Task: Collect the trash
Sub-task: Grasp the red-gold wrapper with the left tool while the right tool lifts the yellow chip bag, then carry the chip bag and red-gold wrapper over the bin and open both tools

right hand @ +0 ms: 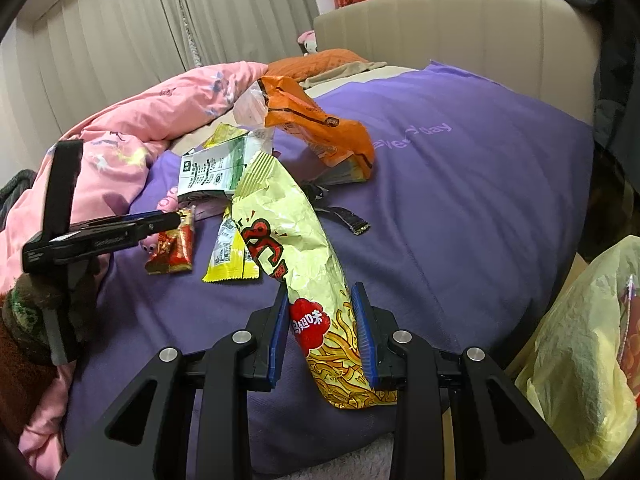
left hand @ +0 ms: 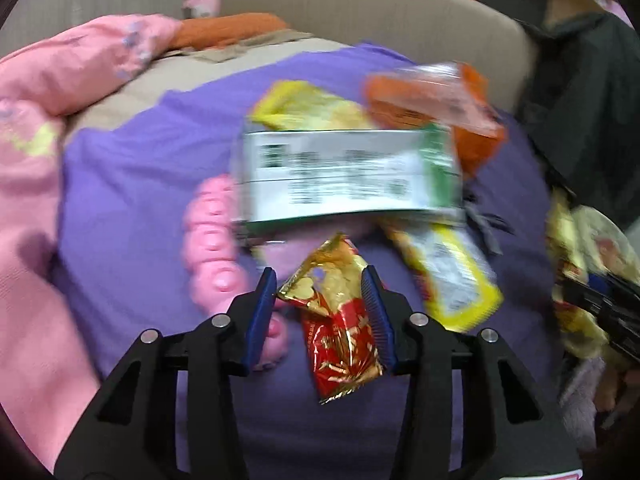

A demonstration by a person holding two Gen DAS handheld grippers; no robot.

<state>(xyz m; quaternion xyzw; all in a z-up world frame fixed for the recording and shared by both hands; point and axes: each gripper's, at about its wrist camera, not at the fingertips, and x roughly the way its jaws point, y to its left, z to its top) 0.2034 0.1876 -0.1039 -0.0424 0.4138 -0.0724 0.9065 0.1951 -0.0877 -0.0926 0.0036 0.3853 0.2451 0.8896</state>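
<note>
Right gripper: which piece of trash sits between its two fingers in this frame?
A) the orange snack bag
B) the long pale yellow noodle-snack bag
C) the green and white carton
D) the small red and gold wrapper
B: in the right wrist view the right gripper has its blue pads on either side of the long pale yellow noodle-snack bag, which stretches away over the purple bedcover.

On the purple sheet [right hand: 460, 200] I count six pieces of trash: five wrappers [right hand: 172, 250] and one carton [right hand: 210, 172]. One yellow plastic bag [right hand: 576, 360] stands alongside.
</note>
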